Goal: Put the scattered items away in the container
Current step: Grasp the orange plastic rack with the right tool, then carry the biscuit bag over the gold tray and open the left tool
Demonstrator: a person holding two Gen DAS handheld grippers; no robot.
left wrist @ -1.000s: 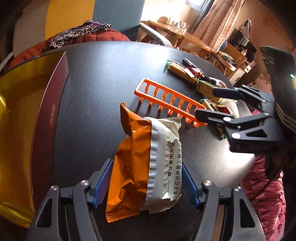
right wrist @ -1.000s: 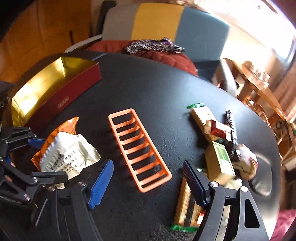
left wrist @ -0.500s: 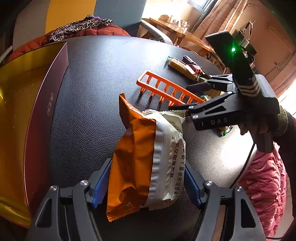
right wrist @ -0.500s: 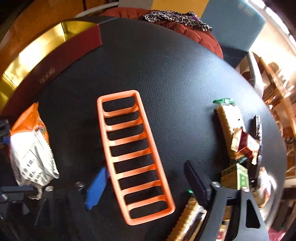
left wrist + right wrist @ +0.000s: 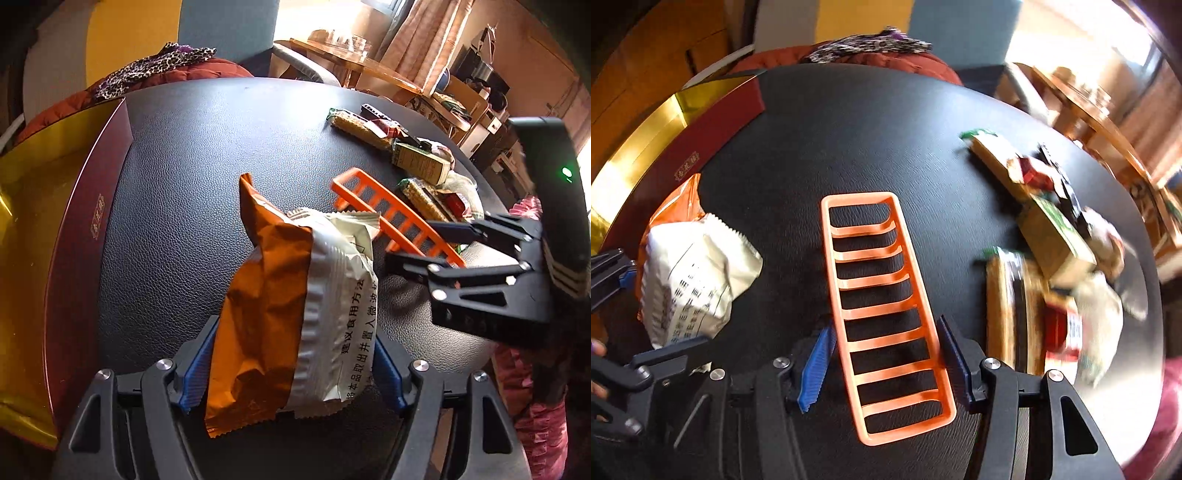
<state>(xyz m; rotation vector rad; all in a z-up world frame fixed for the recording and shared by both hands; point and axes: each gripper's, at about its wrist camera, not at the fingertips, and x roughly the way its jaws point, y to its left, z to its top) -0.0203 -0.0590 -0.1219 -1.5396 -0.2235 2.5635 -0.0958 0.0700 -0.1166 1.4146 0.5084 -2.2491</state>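
An orange and white snack packet (image 5: 295, 306) lies on the black table between the blue pads of my left gripper (image 5: 295, 369). Its jaws are opening and stand wide, one on each side of the packet. An orange plastic rack (image 5: 882, 295) lies flat in the table's middle. My right gripper (image 5: 884, 365) straddles the rack's near end, jaws closing on its long sides with a small gap left at the left pad. In the left wrist view the right gripper (image 5: 410, 245) reaches in from the right over the rack (image 5: 391, 218). The packet (image 5: 690, 273) also shows at the left.
A dark red box with a gold lining (image 5: 74, 229) stands open along the table's left edge (image 5: 713, 147). Several snack bars and small cartons (image 5: 1052, 251) lie heaped at the table's right side (image 5: 417, 162). A chair with red and patterned cloth stands beyond the table.
My right gripper has swung left from the snack heap and come down over the rack, its jaws narrowing around it. The left gripper's jaws have widened slightly; the packet stays put.
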